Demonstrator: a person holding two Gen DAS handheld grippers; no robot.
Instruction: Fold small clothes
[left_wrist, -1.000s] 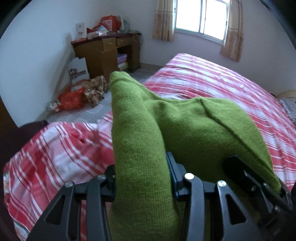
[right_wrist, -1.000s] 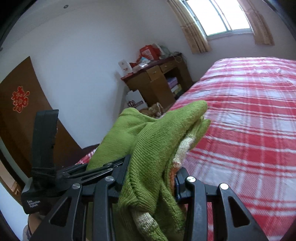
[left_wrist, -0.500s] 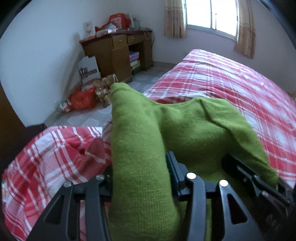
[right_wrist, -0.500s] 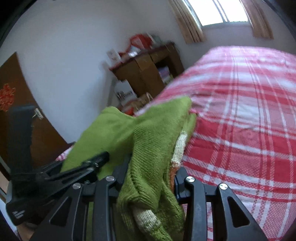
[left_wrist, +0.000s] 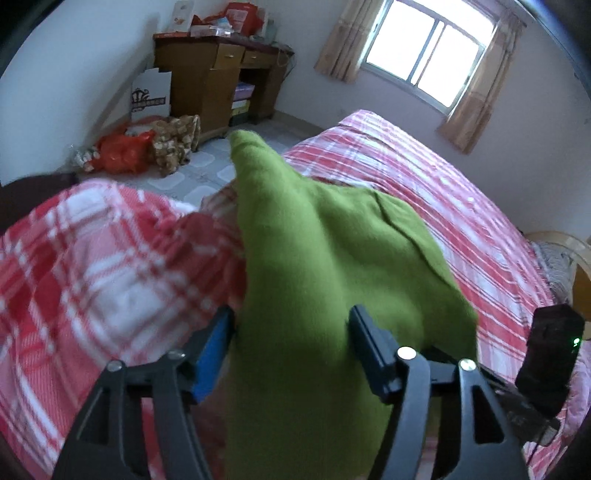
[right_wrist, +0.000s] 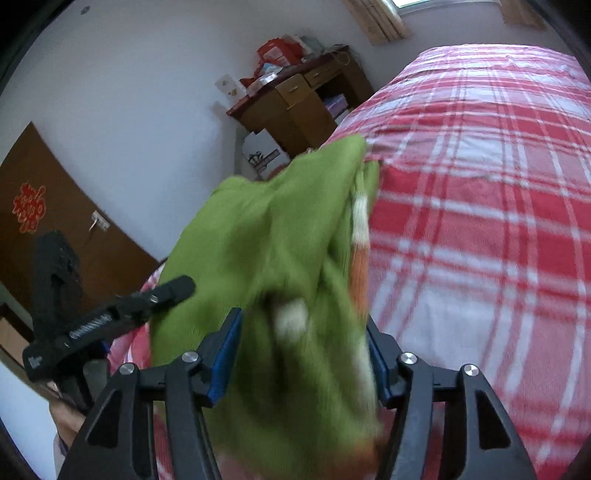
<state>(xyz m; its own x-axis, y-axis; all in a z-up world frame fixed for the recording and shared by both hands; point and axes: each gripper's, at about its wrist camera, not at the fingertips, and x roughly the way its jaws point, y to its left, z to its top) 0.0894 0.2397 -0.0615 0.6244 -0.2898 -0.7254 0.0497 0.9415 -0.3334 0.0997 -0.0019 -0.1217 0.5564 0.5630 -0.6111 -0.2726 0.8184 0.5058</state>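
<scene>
A small green knit sweater, with a white and orange striped edge showing in the right wrist view, hangs folded over the near corner of a bed with a red and white plaid cover. My left gripper straddles one end of it; its jaws are opening, and the blue pad faces stand off the cloth. My right gripper straddles the other end, jaws also opening, with the blurred cloth loose between them. One of the left gripper's fingers shows at the sweater's left side.
The plaid bed cover stretches far to the right. A cluttered wooden desk stands by the far wall, with a white box and red bags on the floor. A brown door is at the left.
Both grippers have sunk toward the bed with the sweater. Both pairs of jaws have spread from a tight pinch on the knit to a wide gap that bares the blue pads.
</scene>
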